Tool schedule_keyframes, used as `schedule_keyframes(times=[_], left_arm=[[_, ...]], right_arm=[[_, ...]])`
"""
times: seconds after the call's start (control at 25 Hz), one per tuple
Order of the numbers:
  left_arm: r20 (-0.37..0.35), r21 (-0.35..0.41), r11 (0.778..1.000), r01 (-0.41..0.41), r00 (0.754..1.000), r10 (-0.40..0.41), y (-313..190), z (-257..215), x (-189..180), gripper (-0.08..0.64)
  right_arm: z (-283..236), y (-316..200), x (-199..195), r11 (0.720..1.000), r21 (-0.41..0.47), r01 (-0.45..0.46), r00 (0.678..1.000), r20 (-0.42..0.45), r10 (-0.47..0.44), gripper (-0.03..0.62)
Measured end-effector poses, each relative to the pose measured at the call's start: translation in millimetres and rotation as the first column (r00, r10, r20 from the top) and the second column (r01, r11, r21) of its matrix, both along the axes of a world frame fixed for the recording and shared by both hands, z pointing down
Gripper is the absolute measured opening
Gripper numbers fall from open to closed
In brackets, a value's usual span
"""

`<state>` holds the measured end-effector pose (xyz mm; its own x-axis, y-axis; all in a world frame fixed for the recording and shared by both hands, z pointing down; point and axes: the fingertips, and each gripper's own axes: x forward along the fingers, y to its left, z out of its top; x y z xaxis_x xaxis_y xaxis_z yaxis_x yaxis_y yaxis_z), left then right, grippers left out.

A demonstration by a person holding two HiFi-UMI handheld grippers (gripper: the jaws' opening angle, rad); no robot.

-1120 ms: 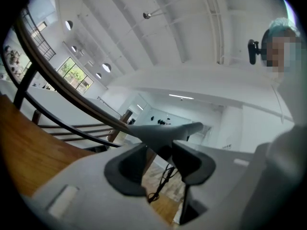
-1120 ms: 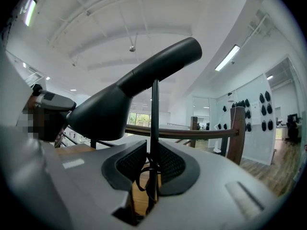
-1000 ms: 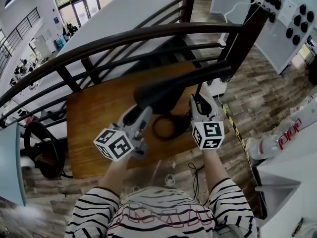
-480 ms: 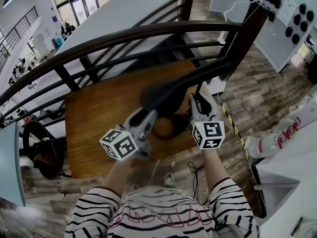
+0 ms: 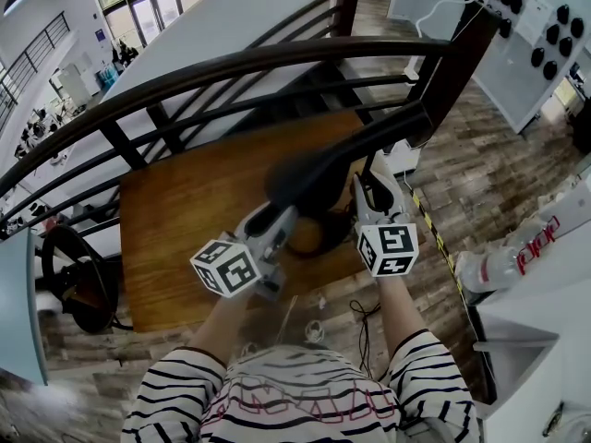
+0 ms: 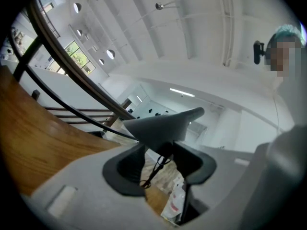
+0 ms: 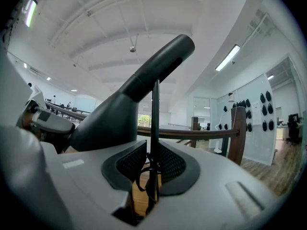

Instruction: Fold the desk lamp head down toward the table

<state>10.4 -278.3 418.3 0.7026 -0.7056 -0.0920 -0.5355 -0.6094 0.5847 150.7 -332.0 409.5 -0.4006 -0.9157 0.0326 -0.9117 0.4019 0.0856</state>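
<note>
Sleeves: my operator's striped sleeves (image 5: 175, 397) are at the bottom of the head view, both forearms reaching forward.
Left gripper (image 6: 160, 158): jaws stand wide and have just been opening; the lower edge of the lamp head (image 5: 305, 175) sits between the pad tips, but I can't see the pads pressing on it, so I call that no grip.
Right gripper (image 7: 153, 163): jaws drawn narrow, pads clamped on both sides of a thin black stem (image 7: 155, 109) that runs straight up between them (a loop of dark cable hangs in the same gap).
Marker cubes: one on each gripper, the left one (image 5: 226, 268) tilted, the right one (image 5: 389, 250) more square to the camera.
Lamp base (image 5: 325, 236): a dark ring flat on the table, between the two grippers.
Lamp head, position: hanging low over the base ring, above the table, with the left gripper's tips right at its near end.
Lamp arm (image 5: 392, 138): runs from the head up and away to the right, passing just beside the right gripper's tips.
Wooden table (image 5: 180, 215): bare boards to the left of the lamp.
Railing (image 5: 231, 67): dark curved rails right behind the table.
Far wall (image 5: 540, 12): a white panel with black pieces hung on it.
</note>
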Motion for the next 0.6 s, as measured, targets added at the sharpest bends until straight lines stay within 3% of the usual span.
schedule_keyframes(times=[0.4,0.6], left_arm=[[0.013,0.001,1.000,-0.018,1.000,0.018,0,1,1,0.187],[0.091,0.016,0.998,-0.057,0.994,0.056,5,4,2,0.182]], right_arm=[[-3,7,4,1.000,0.011,-0.003,0.999,0.034,0.003,0.067],[-7,16,13,0.999,0.017,-0.029,0.999,0.045,0.029,0.067]])
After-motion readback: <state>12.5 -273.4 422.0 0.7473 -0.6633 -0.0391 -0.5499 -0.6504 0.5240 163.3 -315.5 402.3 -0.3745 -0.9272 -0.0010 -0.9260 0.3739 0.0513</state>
